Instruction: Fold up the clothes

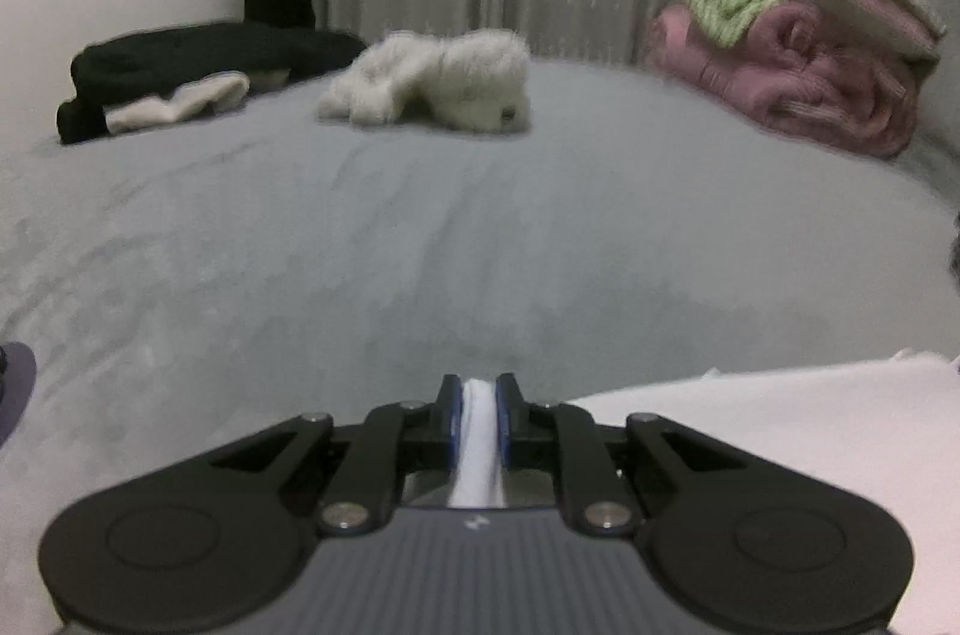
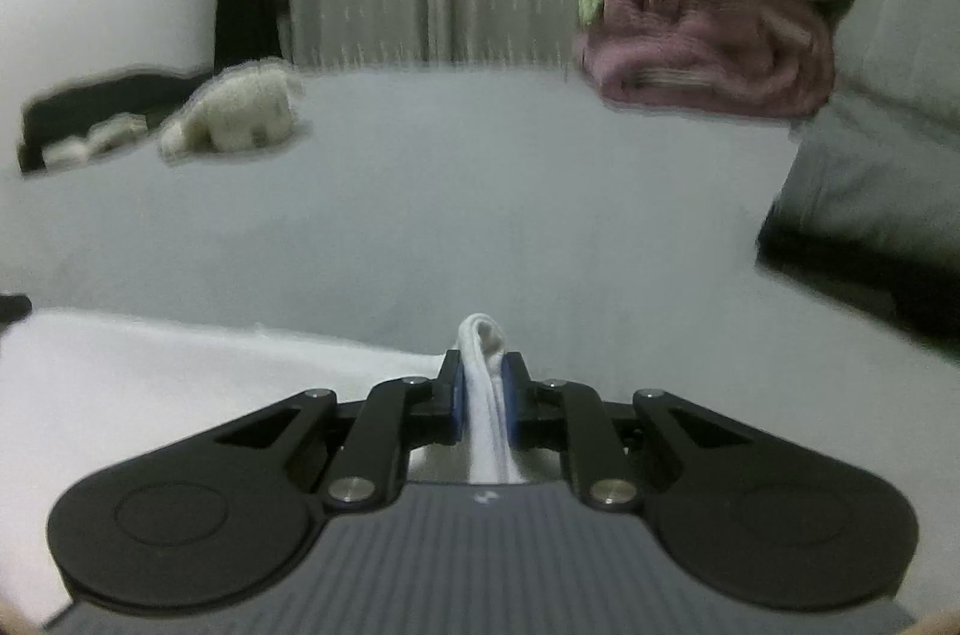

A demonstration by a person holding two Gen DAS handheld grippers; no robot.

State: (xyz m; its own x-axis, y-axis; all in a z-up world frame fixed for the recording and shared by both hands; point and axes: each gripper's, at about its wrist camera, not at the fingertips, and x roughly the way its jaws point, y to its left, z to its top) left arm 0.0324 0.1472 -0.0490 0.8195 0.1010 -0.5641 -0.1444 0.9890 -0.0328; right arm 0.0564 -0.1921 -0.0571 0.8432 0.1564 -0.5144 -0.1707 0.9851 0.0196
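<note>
Both grippers were engaged on one white garment (image 1: pixel 780 431), which lay on the near edge of the grey bed (image 1: pixel 420 227). The left gripper (image 1: pixel 479 398) had its jaws closed narrow on a pinch of the white cloth; the right gripper (image 2: pixel 485 383) likewise held a bunched fold of it between narrow jaws. The garment lay largely flat between the two, so its fold appeared only begun. A fluffy white item (image 1: pixel 432 80) and a dark pile (image 1: pixel 198 59) farther back looked unfolded. A pink and green stack (image 1: pixel 804 53) appeared already folded.
</note>
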